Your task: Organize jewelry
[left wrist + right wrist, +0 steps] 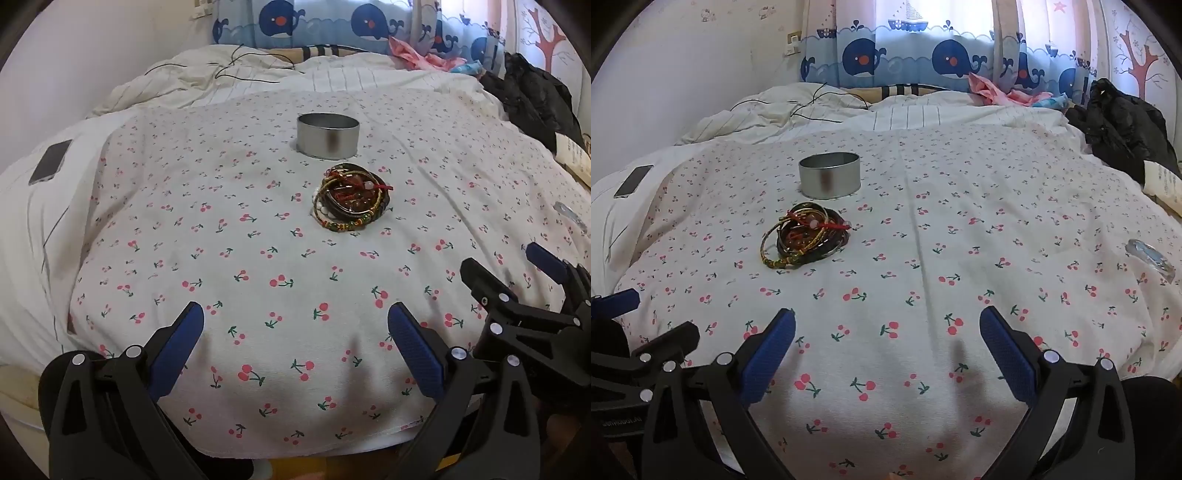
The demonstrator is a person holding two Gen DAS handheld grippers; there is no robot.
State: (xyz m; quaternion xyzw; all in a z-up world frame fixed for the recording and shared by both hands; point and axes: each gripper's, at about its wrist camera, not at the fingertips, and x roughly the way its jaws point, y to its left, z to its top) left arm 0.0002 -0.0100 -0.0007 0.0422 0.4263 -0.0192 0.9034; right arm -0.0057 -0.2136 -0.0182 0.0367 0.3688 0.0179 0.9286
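Jaws: both grippers spread wide, empty | bracelets: tangled heap near round tin

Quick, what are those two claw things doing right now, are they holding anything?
Left gripper: open, holding nothing.
Right gripper: open, holding nothing.

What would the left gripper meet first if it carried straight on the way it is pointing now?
Most likely the cherry-print cloth itself: the open left gripper tilts down at bare fabric. The pile of bracelets and the round tin lie farther along that line, though depth is hard to judge.
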